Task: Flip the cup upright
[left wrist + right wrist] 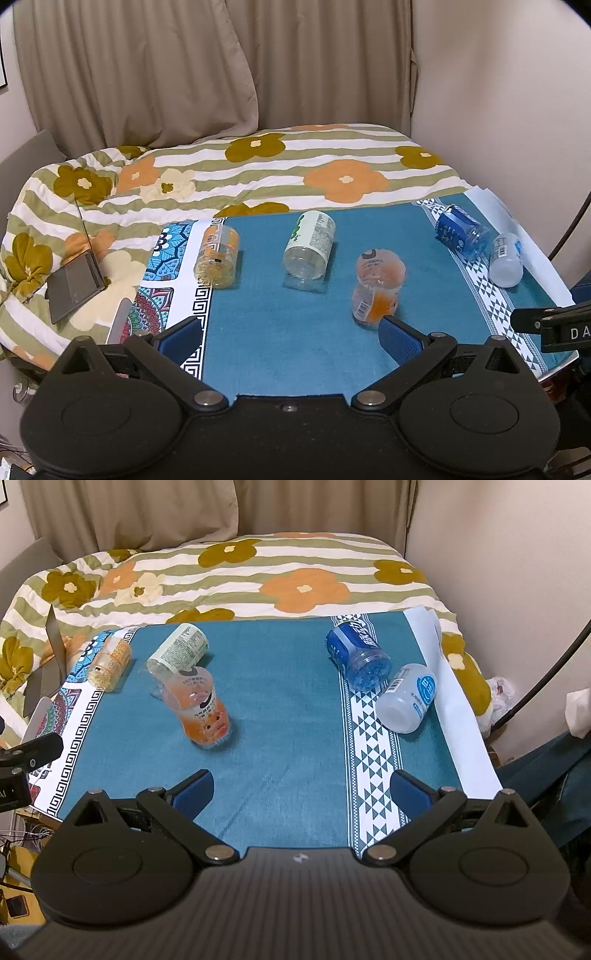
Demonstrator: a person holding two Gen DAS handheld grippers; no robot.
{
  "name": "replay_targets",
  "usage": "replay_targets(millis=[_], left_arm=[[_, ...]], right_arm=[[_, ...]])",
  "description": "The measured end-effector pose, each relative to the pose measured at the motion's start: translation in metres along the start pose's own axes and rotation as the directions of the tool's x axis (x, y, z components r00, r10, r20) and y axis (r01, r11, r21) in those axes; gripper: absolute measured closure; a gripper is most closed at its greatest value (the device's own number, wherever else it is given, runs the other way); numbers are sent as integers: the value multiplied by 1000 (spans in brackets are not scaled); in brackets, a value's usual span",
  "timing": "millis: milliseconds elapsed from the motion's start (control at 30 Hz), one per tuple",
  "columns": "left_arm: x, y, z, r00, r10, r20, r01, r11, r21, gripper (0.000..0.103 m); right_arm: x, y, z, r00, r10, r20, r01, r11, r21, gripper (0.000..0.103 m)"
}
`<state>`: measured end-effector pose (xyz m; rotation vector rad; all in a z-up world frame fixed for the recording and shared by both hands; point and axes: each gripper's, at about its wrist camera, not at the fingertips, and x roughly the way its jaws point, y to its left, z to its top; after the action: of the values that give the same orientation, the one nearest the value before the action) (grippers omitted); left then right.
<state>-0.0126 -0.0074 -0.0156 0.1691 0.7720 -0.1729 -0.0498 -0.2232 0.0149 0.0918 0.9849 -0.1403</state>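
five cut-bottle plastic cups lie on their sides on the teal cloth (280, 716). the orange cup (201, 710), nearest the left gripper (291, 336), looks light, thin and slick; take it mid-body. the right gripper (301, 794) is released too, both empty.

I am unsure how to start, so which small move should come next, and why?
Probably ease the left gripper forward toward the orange cup: all five cups lie on their sides, both grippers are open and empty, and this cup lies nearest it.
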Motion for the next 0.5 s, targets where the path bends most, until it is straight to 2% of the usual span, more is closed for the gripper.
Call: replay_targets(millis=[500], left_arm=[[-2,-2,0,1000,3,9,-3,1000,-2,0]], right_arm=[[0,0,-1,1000,-1,3,1,1000,1,0]])
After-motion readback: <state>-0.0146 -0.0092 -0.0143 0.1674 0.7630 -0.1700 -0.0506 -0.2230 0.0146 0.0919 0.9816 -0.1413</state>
